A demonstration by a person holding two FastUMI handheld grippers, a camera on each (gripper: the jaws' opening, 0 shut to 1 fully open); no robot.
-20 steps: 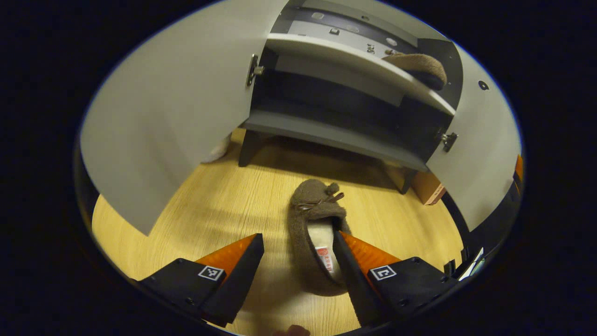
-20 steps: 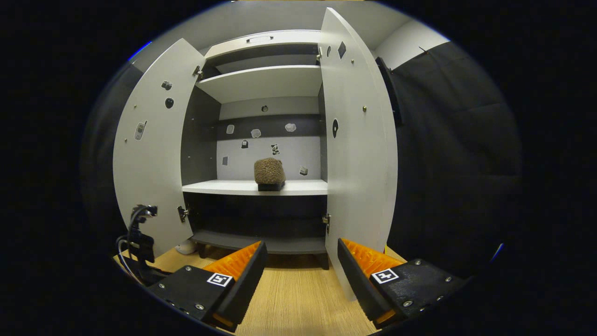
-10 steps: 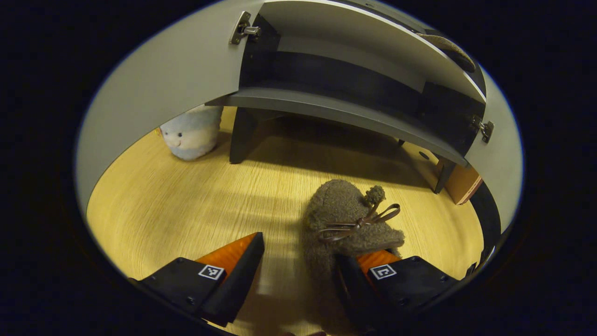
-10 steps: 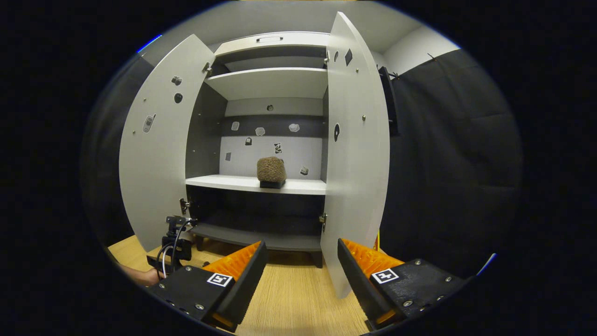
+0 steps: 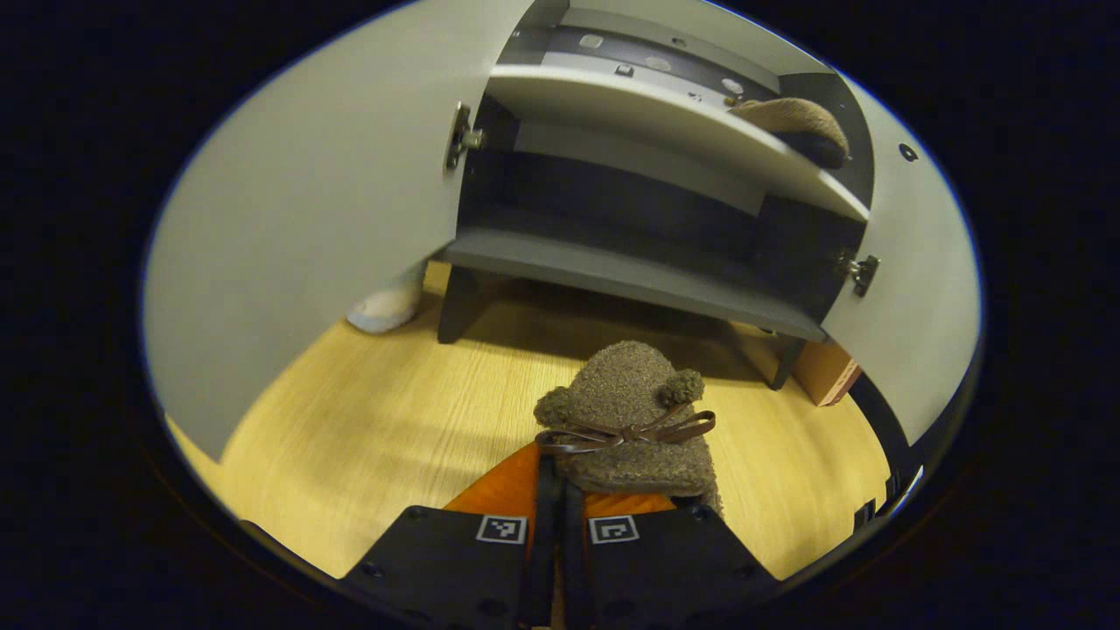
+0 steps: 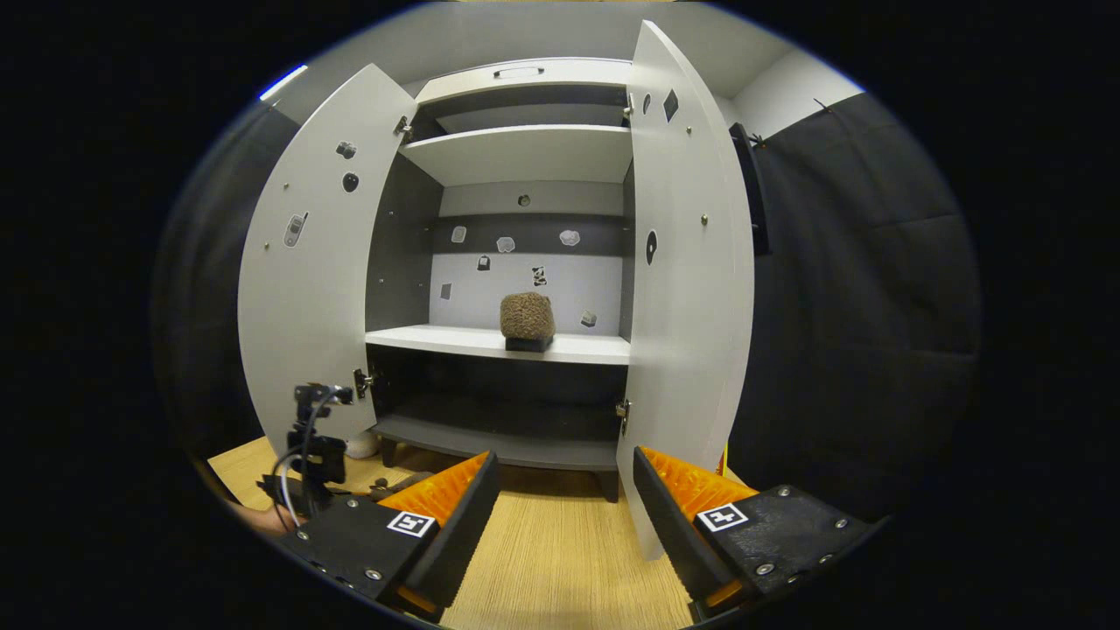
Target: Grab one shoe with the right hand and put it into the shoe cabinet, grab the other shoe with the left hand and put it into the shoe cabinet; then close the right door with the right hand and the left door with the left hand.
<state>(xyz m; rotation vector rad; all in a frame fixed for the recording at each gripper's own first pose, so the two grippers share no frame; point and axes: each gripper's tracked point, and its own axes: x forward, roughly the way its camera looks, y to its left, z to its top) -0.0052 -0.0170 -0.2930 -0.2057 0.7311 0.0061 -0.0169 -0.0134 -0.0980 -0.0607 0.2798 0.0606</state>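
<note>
In the left gripper view, the left gripper [image 5: 553,490] has its fingers pressed together on the side wall of a brown fuzzy shoe [image 5: 632,420] with a bow on its toe. The shoe sits at the finger ends above the wooden floor [image 5: 376,437], toe pointing toward the shoe cabinet [image 5: 630,262]. Both doors stand open: the left door [image 5: 315,219] fills the left side, the right door [image 5: 919,289] the right edge. The other shoe [image 5: 792,118] lies on the white middle shelf [image 5: 656,114], toward its right end. A pale soft toy [image 5: 385,306] sits on the floor beside the cabinet leg, partly hidden by the left door.

In the right gripper view, the right gripper [image 6: 564,503] hangs in front of the cabinet with its fingers spread apart and nothing between them. The shelved shoe [image 6: 527,319] rests on the middle shelf. The other gripper [image 6: 311,451] appears low at the left.
</note>
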